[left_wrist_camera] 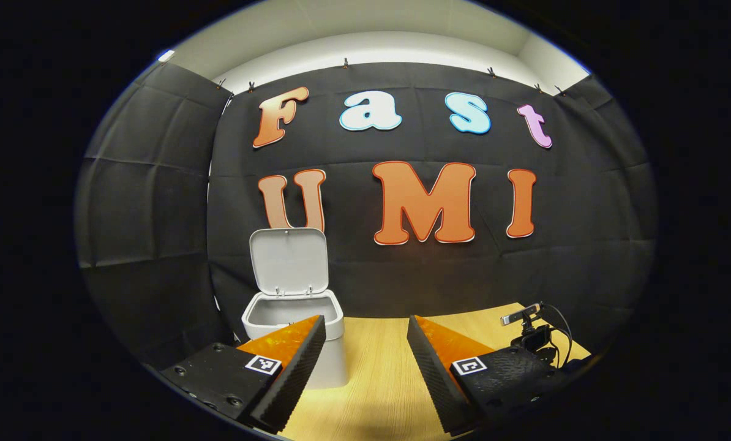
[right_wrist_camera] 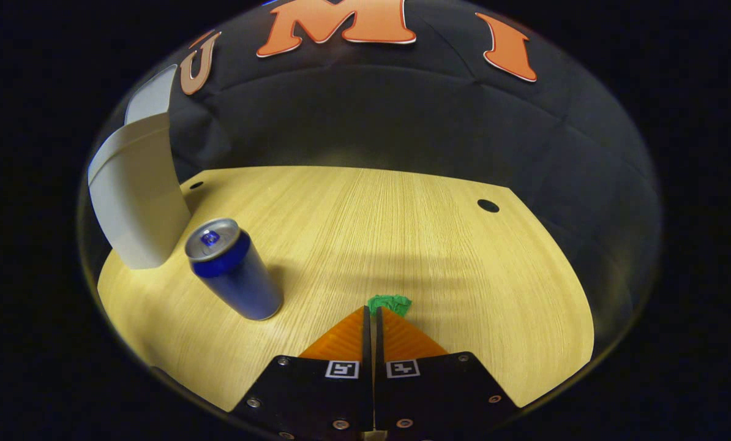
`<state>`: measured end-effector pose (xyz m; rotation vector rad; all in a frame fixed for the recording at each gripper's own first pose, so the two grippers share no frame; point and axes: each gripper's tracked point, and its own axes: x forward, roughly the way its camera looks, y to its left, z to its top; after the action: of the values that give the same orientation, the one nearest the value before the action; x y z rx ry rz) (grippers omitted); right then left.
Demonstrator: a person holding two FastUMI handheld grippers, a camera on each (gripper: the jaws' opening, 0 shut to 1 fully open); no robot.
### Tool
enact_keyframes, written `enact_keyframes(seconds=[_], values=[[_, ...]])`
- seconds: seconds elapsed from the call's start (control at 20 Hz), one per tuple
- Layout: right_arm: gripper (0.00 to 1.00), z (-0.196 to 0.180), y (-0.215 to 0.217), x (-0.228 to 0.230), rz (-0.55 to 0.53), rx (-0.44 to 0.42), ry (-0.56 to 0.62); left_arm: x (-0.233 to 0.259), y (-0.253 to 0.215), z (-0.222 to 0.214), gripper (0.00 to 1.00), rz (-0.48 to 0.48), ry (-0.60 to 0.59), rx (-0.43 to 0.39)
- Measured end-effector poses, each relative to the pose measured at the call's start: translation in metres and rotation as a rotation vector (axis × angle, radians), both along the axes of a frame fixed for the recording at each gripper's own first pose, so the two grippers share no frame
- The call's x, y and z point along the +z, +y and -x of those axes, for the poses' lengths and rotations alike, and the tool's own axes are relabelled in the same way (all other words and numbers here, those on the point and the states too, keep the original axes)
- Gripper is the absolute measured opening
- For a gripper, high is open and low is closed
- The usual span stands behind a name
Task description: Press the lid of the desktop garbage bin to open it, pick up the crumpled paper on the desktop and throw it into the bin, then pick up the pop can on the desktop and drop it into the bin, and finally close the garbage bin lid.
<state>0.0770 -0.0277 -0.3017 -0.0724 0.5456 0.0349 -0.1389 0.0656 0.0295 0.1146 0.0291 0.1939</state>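
Standing: one pop can [right_wrist_camera: 234, 269], one crumpled paper [right_wrist_camera: 390, 302], one garbage bin [left_wrist_camera: 292, 318].

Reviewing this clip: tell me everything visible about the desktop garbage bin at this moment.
The garbage bin is a small light grey box with rounded corners, plastic by the look of it. Its lid is swung fully up on a rear hinge, its inner face towards the left gripper view, so the mouth gapes. It stands upright on the wooden table near the black cloth wall. The blue pop can stands close beside it, apparently apart.

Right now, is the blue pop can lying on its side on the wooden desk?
No, the blue pop can stands upright on the wooden desk, silver top facing up.
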Motion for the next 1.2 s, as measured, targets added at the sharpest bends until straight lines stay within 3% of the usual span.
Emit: enact_keyframes(seconds=[0.45, 0.9, 1.05, 1.15, 1.2], values=[[0.01, 0.018, 0.015, 0.109, -0.043, 0.044, -0.21, 0.0, 0.019, 0.0, 0.86, 0.055, -0.028, -0.009], [0.01, 0.043, 0.002, 0.095, 0.003, 0.042, -0.195, -0.009, 0.042, 0.005, 0.86, 0.039, 0.003, 0.036], [0.01, 0.026, 0.007, 0.048, -0.012, 0.042, -0.088, -0.016, 0.039, -0.003, 0.86, 0.054, 0.029, 0.035], [0.06, 0.012, 0.004, 0.017, 0.036, 0.043, -0.025, -0.015, 0.03, -0.007, 0.86, 0.023, 0.04, 0.021], [0.17, 0.006, 0.0, 0.011, 0.063, 0.035, -0.024, -0.014, 0.029, -0.008, 0.86, 0.004, 0.042, 0.016]])
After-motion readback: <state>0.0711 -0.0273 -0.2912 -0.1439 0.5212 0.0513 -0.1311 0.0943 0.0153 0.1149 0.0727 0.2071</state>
